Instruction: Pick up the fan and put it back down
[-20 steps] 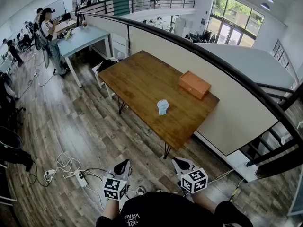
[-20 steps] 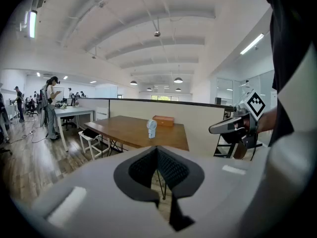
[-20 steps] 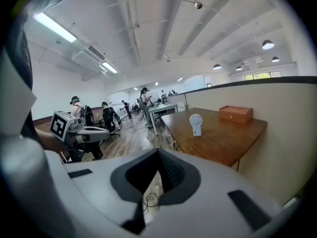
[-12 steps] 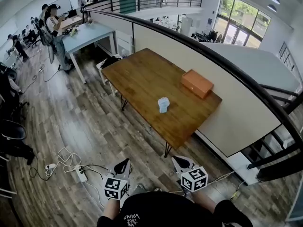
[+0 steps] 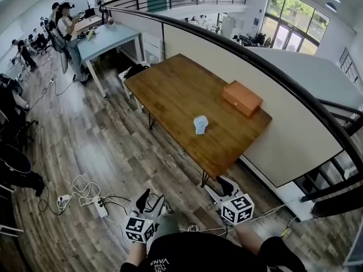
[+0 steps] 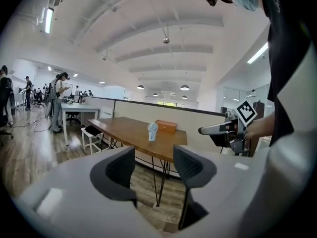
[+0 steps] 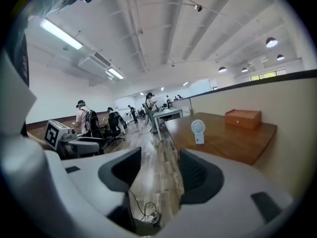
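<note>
The left gripper (image 5: 150,200) and right gripper (image 5: 221,187) hung empty, jaws apart, over the floor and well short of the wooden table (image 5: 164,89). The fan (image 5: 200,124) stood upright mid-table, long axis vertical, round head roughly facing them. Bare wood lay all round it. An orange box (image 5: 242,98) sat well apart, near the far edge.

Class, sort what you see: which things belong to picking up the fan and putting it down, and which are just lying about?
Job: fan, table, left tool, right tool (both open).
Lying about: box, power strip, cables.
</note>
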The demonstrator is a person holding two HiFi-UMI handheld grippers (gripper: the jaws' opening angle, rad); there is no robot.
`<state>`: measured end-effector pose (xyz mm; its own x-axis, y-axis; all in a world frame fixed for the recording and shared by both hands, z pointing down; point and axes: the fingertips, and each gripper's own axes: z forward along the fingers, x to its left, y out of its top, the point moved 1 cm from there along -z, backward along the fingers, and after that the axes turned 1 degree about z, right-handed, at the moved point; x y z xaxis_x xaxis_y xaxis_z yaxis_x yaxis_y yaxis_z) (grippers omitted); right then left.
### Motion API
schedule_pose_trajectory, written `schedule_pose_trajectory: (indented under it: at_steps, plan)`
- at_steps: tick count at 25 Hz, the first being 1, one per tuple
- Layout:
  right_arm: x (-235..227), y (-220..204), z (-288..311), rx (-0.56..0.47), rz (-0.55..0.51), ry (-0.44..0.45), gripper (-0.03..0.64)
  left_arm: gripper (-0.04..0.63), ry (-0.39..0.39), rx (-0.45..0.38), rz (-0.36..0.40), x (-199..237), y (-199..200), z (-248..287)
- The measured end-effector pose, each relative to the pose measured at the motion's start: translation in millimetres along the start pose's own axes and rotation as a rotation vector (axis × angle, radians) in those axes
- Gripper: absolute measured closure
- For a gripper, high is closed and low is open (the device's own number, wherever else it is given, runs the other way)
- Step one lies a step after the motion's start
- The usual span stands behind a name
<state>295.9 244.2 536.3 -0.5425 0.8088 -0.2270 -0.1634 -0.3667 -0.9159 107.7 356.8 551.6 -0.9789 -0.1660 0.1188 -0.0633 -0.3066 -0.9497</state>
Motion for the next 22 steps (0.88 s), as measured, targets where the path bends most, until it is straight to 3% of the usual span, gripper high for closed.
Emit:
schedule_pose_trajectory:
  at_steps: [17,22]
  plan:
    - [-67,61,128,0.04,-0.021,-0.26,0.405,0.365,-0.138,0.008,0.071,163,49,81]
    - [-84,70,153,0.093,-0.091,-0.303,0.393,0.365,-0.201,0.032,0.095,190,58,99]
